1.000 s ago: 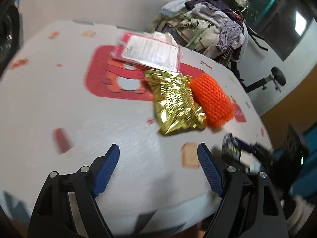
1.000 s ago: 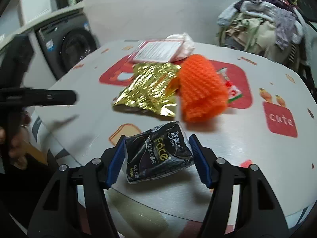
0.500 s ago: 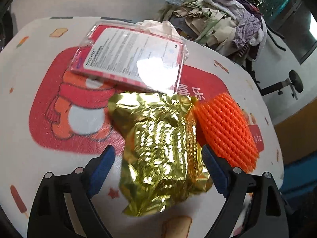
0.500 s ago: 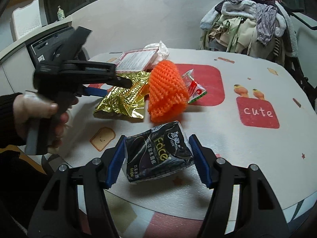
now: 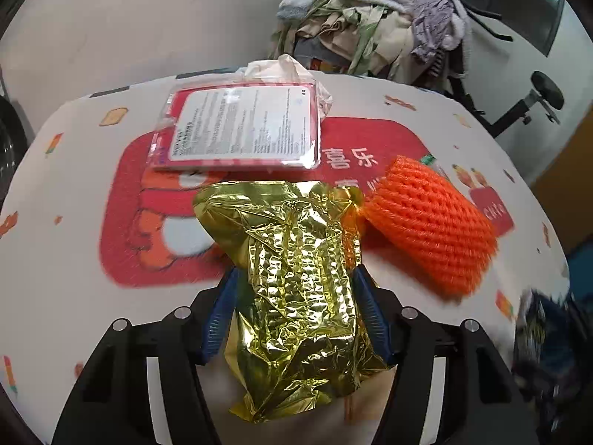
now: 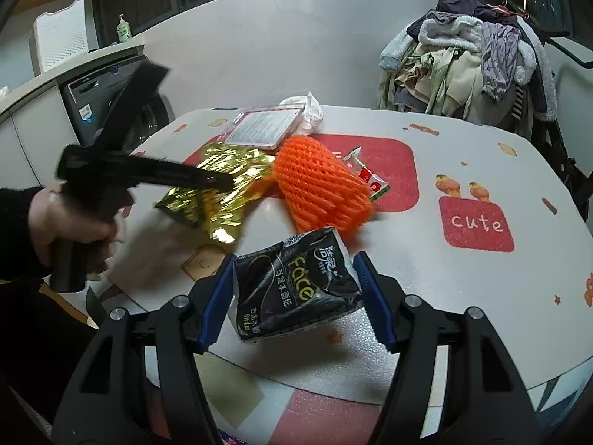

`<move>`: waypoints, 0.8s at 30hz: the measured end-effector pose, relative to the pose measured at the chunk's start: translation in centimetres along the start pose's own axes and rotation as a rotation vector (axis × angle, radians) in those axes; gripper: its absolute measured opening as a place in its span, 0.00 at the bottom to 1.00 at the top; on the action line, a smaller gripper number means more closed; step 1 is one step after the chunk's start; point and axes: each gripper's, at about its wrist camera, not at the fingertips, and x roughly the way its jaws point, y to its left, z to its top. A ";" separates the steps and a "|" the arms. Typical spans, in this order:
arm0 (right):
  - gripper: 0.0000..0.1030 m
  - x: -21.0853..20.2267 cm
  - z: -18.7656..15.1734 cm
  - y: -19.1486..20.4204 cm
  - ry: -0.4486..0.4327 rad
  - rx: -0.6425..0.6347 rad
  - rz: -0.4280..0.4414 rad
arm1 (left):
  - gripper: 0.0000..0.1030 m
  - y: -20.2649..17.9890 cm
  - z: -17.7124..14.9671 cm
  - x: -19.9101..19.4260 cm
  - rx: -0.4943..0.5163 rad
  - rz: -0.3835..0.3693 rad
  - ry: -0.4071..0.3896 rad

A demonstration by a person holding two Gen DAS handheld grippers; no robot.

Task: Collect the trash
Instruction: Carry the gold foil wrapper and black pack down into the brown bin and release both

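**Two grippers, each holding a wrapper**

The left gripper (image 5: 294, 315) has its fingers clamped on the gold foil bag (image 5: 296, 282), which lies on the surface (image 5: 66, 244) beside the orange foam net (image 5: 430, 222). The right gripper (image 6: 296, 300) has its fingers clamped on the black tissue pack (image 6: 296, 285), held above the surface near its front edge. A pink packet (image 5: 241, 129) lies behind the bag.

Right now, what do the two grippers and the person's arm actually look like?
Both the left gripper and right gripper have matte black angular frames with round silver screw heads and two ribbed blue finger pads. In the right wrist view the left tool shows a long black body with a pistol-style handle, in a bare hand below a black sleeve. No cables or markings are visible.
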 end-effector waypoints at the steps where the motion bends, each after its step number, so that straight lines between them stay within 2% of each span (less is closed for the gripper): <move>1: 0.62 -0.1 0.0 0.1 0.000 -0.002 -0.002 | 0.59 0.4 -0.6 -0.8 -0.001 -0.005 -0.002; 7: 0.62 -1.0 0.0 0.7 0.002 0.007 -0.004 | 0.59 2.1 -3.5 -5.0 0.011 0.019 -0.033; 13: 0.62 -2.5 0.0 1.6 -0.005 0.013 -0.010 | 0.59 4.2 -6.5 -8.8 -0.025 0.029 -0.057; 17: 0.62 -3.7 -0.1 2.5 -0.010 -0.008 -0.023 | 0.60 3.7 -8.7 -11.4 0.022 0.017 -0.089; 24: 0.62 -5.3 -1.0 4.0 -0.007 -0.025 -0.027 | 0.60 0.7 -13.3 -15.4 0.131 -0.053 -0.132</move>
